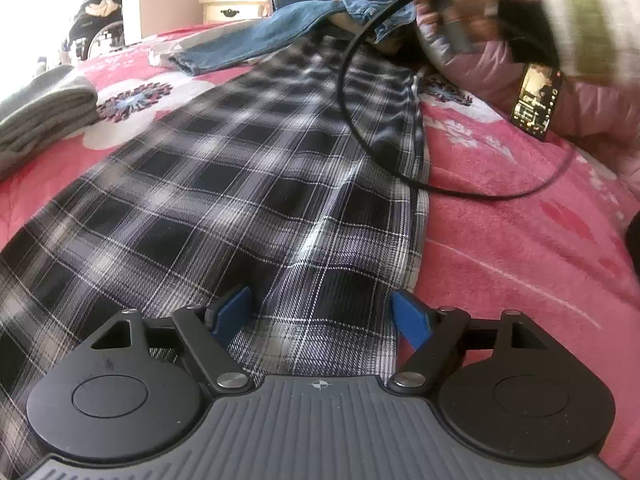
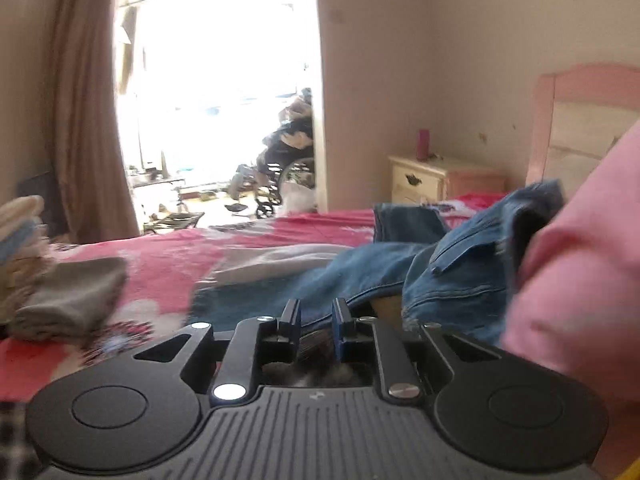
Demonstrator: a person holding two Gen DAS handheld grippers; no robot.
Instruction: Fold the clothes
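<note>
A black-and-white plaid shirt [image 1: 248, 184] lies spread lengthwise on the pink floral bedspread [image 1: 520, 264]. My left gripper [image 1: 322, 312] hovers open over the shirt's near end, with its blue pads [image 1: 412, 320] wide apart and nothing between them. In the right wrist view, my right gripper [image 2: 316, 320] has its fingers [image 2: 290, 320] close together with a bunch of grey striped cloth between them, at the shirt's far end. A blurred hand with a striped sleeve [image 1: 580, 28] is at the top right of the left wrist view.
A blue denim jacket [image 1: 280, 32] [image 2: 400, 272] lies crumpled beyond the shirt. Folded grey clothes [image 1: 44, 112] [image 2: 72, 300] sit at the left. A pink quilt [image 1: 520, 60] [image 2: 580, 280], a phone [image 1: 536, 100] and a black cable [image 1: 352, 112] are at the right. A nightstand [image 2: 424, 180] stands behind.
</note>
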